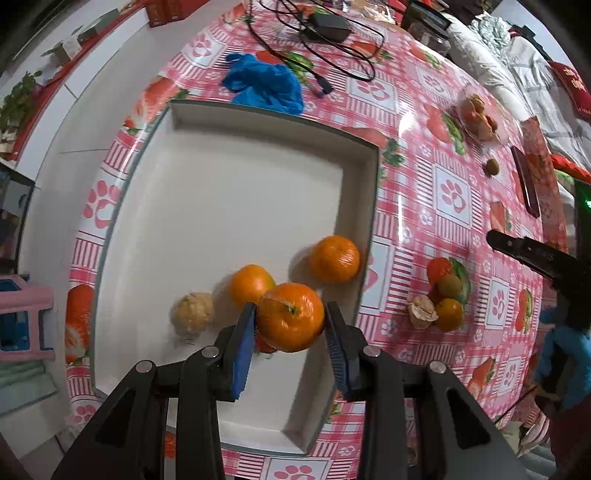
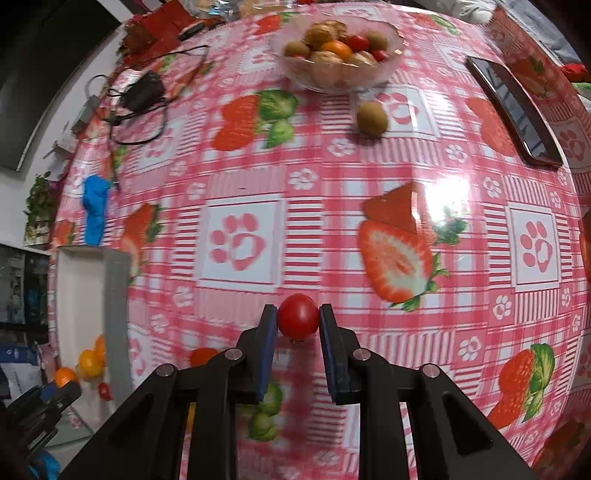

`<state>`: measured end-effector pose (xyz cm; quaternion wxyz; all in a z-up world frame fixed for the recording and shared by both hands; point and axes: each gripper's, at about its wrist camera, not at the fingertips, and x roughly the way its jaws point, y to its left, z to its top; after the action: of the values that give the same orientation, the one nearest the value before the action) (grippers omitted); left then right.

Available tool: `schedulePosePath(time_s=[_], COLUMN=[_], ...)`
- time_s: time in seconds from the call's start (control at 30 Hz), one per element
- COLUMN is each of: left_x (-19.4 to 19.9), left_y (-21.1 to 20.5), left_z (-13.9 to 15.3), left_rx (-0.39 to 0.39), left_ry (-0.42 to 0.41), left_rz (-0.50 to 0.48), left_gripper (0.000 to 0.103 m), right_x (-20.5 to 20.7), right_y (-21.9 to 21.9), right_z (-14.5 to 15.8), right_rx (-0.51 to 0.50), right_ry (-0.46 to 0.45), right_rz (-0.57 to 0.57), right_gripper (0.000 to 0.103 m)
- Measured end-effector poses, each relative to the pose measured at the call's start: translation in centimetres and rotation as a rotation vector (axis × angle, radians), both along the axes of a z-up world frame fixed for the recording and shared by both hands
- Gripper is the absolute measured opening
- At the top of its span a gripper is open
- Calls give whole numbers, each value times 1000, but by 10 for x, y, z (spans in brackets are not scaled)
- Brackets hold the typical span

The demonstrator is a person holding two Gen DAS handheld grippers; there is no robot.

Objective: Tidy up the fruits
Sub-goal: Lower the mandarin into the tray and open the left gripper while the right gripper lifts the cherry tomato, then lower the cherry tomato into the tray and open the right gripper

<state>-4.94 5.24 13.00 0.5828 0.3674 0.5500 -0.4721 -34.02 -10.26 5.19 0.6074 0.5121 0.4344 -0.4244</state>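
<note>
My left gripper is shut on an orange mandarin and holds it above the white tray. Two more mandarins and a walnut lie in the tray, with a small red fruit partly hidden under the held mandarin. My right gripper is shut on a red cherry tomato above the pink tablecloth. A glass bowl of mixed fruit and walnuts stands at the far side. A loose kiwi berry lies in front of it.
A walnut, small orange and kiwi berry lie right of the tray. A blue glove, charger with cables, and a phone are on the table. The tray's edge shows at left in the right wrist view.
</note>
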Motion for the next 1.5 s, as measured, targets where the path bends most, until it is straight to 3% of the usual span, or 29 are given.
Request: schedulePosePath(time_s=[0.37, 0.77, 0.83, 0.9, 1.0, 1.17, 1.2, 1.23, 1.3, 1.43, 1.47, 1.5], left_x=[26, 52, 55, 59, 62, 66, 65, 64, 62, 57, 56, 55], left_y=[0, 5, 8, 11, 16, 21, 21, 20, 20, 16, 15, 14], left_z=[0, -1, -3, -4, -5, -11, -12, -13, -14, -14, -13, -13], left_rx=[-5, -8, 1, 4, 5, 33, 37, 40, 44, 47, 46, 44], left_ry=[-36, -34, -31, -38, -52, -54, -56, -56, -57, -61, -62, -59], left_rz=[27, 67, 73, 86, 98, 101, 99, 96, 88, 62, 57, 52], left_gripper=[40, 41, 47, 65, 76, 78, 78, 78, 78, 79, 79, 79], right_x=[79, 171, 183, 194, 208, 219, 221, 221, 221, 214, 212, 208], right_y=[15, 33, 36, 39, 41, 45, 46, 46, 46, 43, 42, 41], right_z=[28, 28, 25, 22, 16, 13, 13, 13, 16, 21, 22, 22], right_rx=[-4, 28, 38, 46, 61, 88, 89, 89, 75, 61, 60, 58], right_ry=[-124, -197, -200, -198, -195, -188, -185, -182, -173, -165, -159, -146], right_rz=[131, 269, 285, 303, 321, 345, 350, 351, 343, 319, 313, 305], right_gripper=[25, 25, 25, 25, 25, 26, 35, 64, 92, 92, 94, 103])
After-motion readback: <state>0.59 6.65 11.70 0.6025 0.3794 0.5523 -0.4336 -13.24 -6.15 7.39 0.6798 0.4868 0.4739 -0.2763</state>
